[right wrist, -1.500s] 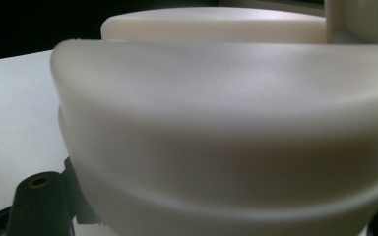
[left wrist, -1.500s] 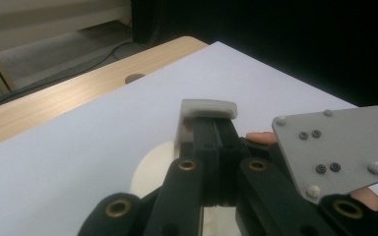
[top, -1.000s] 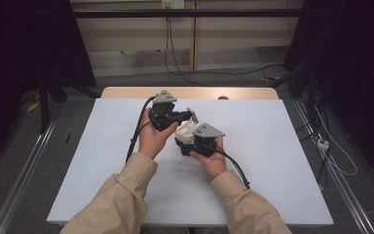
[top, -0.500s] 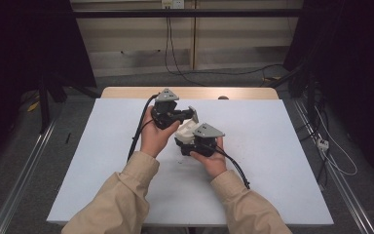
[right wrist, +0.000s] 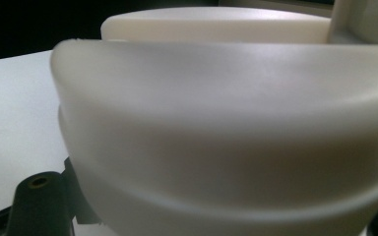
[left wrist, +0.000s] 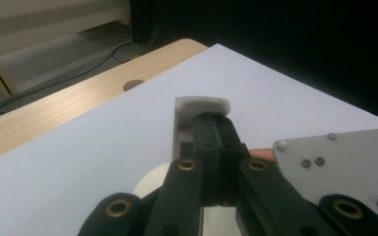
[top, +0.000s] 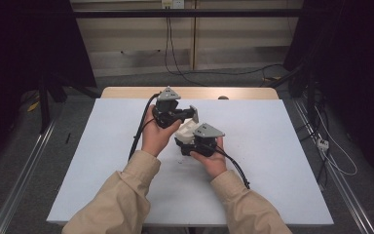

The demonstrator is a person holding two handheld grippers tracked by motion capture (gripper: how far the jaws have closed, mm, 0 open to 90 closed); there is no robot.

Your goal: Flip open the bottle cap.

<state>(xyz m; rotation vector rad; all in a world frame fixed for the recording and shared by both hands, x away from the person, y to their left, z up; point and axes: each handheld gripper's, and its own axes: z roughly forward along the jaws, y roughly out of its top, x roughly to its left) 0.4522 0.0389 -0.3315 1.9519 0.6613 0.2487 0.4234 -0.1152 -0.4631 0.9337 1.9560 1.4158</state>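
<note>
Both grippers' jaws clamped on one white plastic piece (top: 187,130): left gripper (top: 187,117) above, right gripper (top: 185,144) below.

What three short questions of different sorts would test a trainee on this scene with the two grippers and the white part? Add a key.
1. True or false: the left gripper has its fingers closed on the white part.
2. What colour are the person's sleeves?
3. The white part is: A) flat on the table, untouched; B) held between both grippers; C) on the floor.

Key: 1 true; 2 beige; 3 B, with the right gripper gripping it too.
</note>
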